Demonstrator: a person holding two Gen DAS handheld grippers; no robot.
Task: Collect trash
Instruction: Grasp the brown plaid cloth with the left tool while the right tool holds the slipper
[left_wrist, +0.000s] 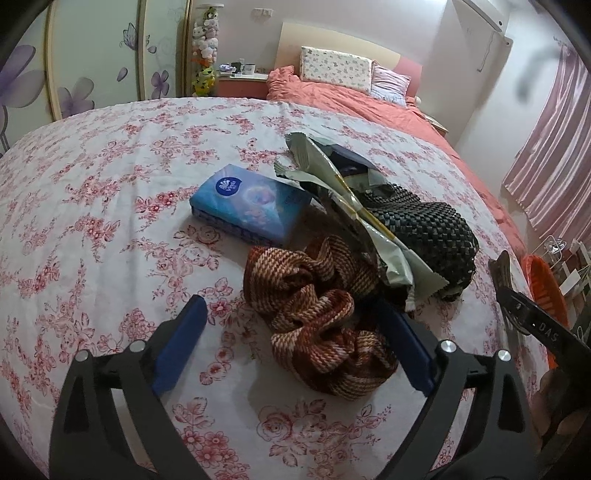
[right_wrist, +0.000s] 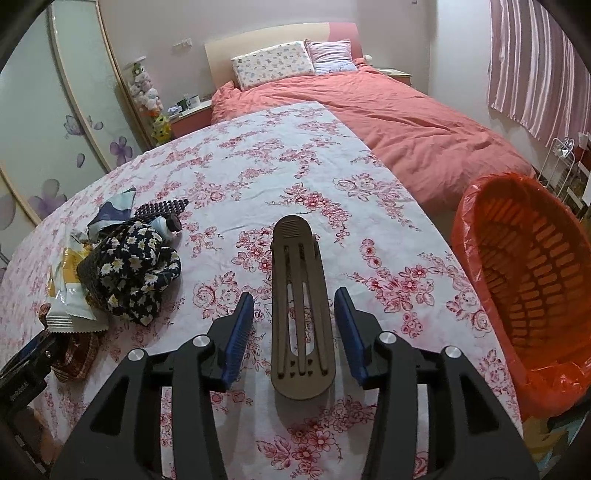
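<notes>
A crumpled snack wrapper (left_wrist: 369, 221) lies across a pile in the middle of the floral tablecloth (left_wrist: 110, 184), beside a black woven pouch (left_wrist: 436, 236). My left gripper (left_wrist: 290, 306) stands open wide, its blue pads either side of a brown striped knitted band (left_wrist: 317, 325), not pressing it. In the right wrist view a brown hair clip (right_wrist: 301, 295) lies on the cloth between the pads of my right gripper (right_wrist: 293, 297), with a small gap on each side. The wrapper (right_wrist: 70, 295) shows there at the left, next to a dark daisy-print cloth (right_wrist: 133, 266).
An orange basket (right_wrist: 546, 332) lined with a red bag stands off the table's right edge. A blue tissue pack (left_wrist: 251, 203) lies left of the pile. A small bottle (right_wrist: 168, 225) rests behind the daisy cloth. Beyond the table is a bed with a coral duvet (right_wrist: 406, 129).
</notes>
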